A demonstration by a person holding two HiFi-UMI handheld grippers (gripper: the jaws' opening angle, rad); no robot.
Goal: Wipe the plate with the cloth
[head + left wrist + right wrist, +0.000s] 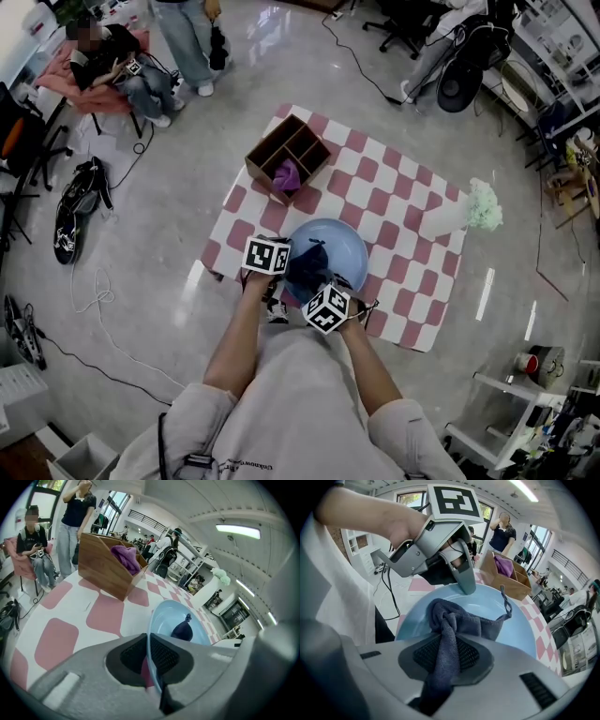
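Note:
A pale blue plate [345,247] is held above the pink-and-white checked table. My left gripper [279,277] is shut on the plate's near-left rim [151,648], with the rim edge-on between its pads. My right gripper [323,292] is shut on a dark blue cloth [454,625], which bunches up against the inside of the plate [520,630]. In the head view the cloth [307,264] covers the plate's near part. The left gripper [461,581] shows in the right gripper view, clamped on the plate's far rim. From the left gripper view, a dark tip of the cloth [183,630] peeks over the plate.
A wooden compartment box [289,156] holding a purple cloth [288,174] stands at the table's far left corner. A white vase with pale green flowers [464,214] lies at the right. Two people [112,66] are beyond the table; cables and bags lie on the floor [80,202].

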